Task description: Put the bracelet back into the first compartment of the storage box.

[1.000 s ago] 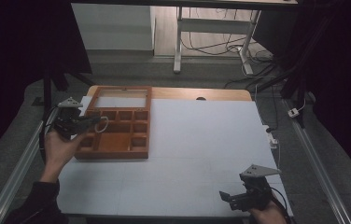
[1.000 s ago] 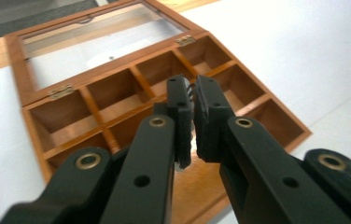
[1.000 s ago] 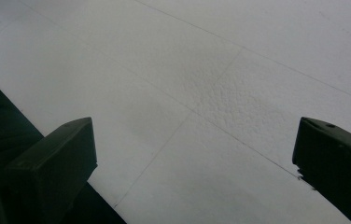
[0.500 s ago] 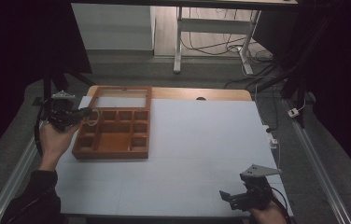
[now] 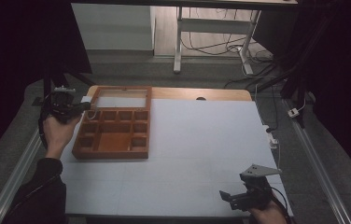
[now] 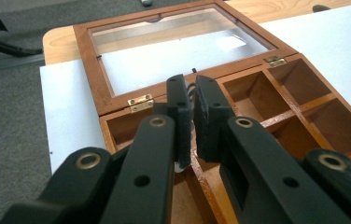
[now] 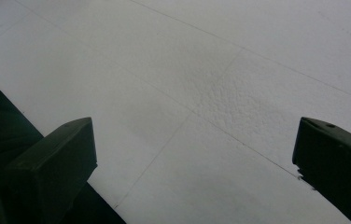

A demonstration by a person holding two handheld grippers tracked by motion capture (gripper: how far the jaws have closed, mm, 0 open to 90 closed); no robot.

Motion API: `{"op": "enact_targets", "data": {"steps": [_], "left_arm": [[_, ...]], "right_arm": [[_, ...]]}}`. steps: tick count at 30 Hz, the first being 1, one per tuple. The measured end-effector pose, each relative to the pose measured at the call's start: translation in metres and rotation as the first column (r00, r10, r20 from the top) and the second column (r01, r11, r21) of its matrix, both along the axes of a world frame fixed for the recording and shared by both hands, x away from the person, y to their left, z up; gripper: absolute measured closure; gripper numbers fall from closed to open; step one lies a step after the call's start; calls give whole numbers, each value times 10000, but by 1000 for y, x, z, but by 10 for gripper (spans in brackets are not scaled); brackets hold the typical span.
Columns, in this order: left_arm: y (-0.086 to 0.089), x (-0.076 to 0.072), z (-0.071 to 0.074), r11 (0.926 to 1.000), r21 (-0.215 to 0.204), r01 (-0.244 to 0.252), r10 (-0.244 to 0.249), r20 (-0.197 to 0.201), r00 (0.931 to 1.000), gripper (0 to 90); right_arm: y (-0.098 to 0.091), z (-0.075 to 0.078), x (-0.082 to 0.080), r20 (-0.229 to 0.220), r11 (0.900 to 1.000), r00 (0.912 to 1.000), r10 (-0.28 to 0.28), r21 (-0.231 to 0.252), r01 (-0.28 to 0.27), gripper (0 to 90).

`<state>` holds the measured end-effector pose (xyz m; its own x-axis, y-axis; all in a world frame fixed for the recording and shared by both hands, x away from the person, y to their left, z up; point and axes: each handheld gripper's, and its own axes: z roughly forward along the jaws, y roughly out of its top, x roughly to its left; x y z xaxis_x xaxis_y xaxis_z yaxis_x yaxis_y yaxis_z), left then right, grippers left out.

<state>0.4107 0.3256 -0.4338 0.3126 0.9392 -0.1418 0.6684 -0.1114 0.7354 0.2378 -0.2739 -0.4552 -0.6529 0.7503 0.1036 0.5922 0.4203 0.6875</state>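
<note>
Wooden compartment box on the white table surface, left-centre in the high view, lid open; glass-paned lid lying back flat toward the far side, joined by two brass hinges.

Left gripper held by the left hand at the box's far-left corner, above the rear row of compartments, just beside the hinge line; jaws nearly closed w/ a slim gap; in the left gripper view something thin and pale seen between the pads, too small to identify, so contents: can't tell for sure; in the high view a small pale loop hanging just under the tip, over the box's rear-left compartment.

Box interior: small square cells along the rear and right side, one larger cell at front-left; all look bare wood where visible.

Right gripper low at the near-right part of the table, well apart from the box; grey three-cornered plate on top; jaws spread wide, nothing between them; right gripper view w/ plain white textured surface beneath, near the table's edge.
</note>
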Motion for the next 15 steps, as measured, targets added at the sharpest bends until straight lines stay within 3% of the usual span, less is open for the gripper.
{"op": "enact_targets", "data": {"steps": [15], "left_arm": [[-1, 17, -31, 9991, 289, -323, 339, -570, 9978, 852]], "right_arm": [[0, 0, 0, -12, 10000, 10000, 26, 30, -26, 0]]}}
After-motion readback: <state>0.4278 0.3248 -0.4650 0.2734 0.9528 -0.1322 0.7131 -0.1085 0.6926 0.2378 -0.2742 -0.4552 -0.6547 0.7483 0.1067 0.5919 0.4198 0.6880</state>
